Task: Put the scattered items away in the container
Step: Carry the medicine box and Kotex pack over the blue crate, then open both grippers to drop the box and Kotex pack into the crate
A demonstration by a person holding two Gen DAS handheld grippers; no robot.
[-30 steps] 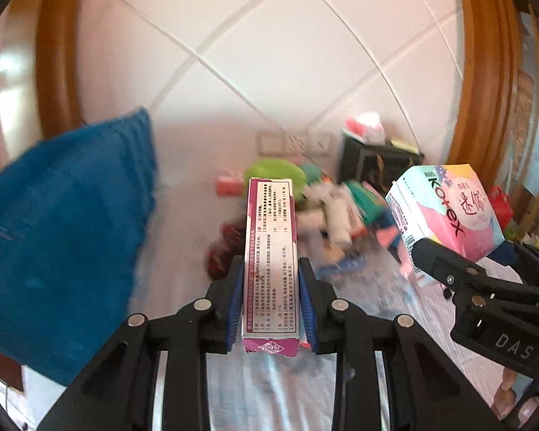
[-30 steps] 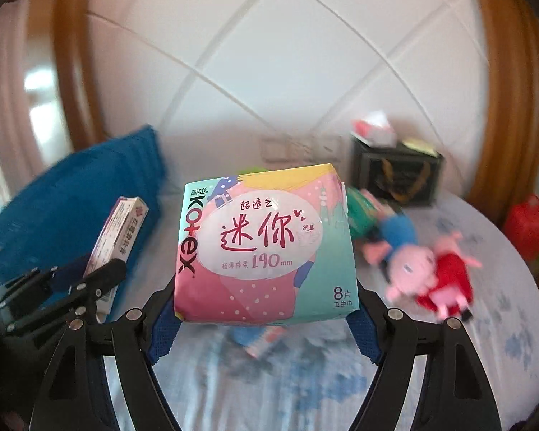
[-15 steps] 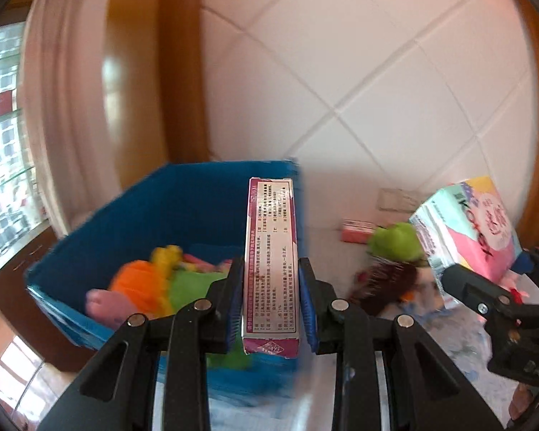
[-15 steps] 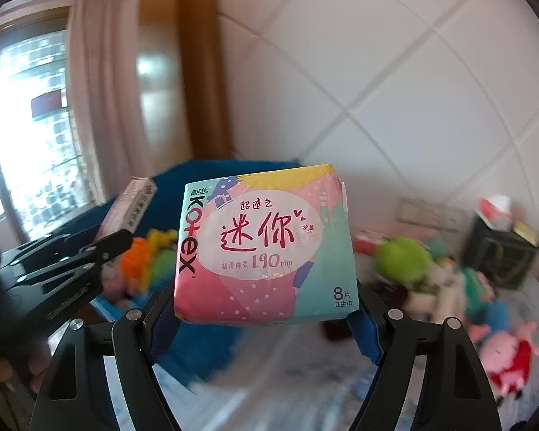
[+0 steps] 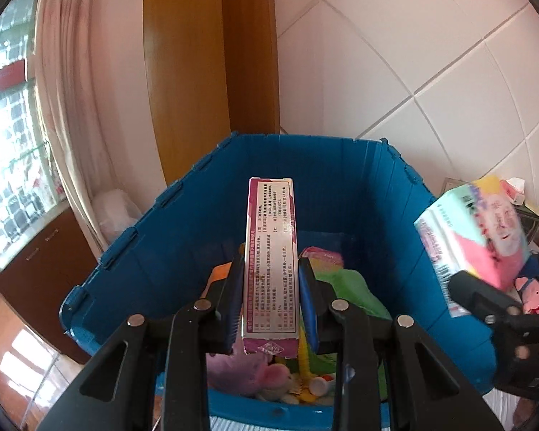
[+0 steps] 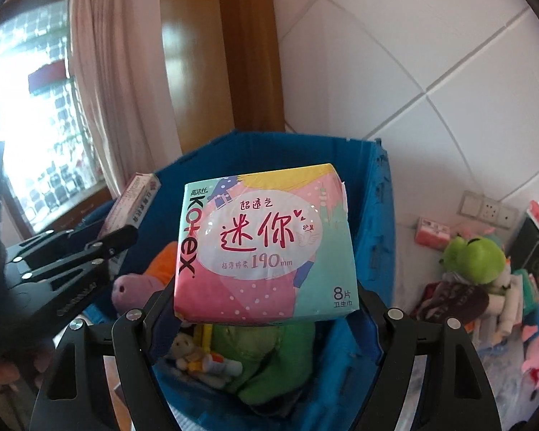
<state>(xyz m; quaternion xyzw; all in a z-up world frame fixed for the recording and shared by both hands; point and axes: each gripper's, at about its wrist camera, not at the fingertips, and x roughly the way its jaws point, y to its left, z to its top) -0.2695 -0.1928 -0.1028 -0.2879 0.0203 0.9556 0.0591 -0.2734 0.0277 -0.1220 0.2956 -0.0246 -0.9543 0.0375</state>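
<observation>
Left claw: clamped on narrow purple-edged carton, held above blue bin. Right claw: clamped on Kotex pad pack, above same bin, right of the carton. Bin contents: plush toys.

Left gripper: matte black plastic frame of triangulated struts with cut-out openings, round silver screws at each pivot, and ribbed blue pads lining the inner faces of the jaws. Right gripper: the same black frame, silver screws and blue pads. Seen side-on from the right wrist, the left gripper's body bears embossed lettering (too blurred to read) and a row of small silver screws.
</observation>
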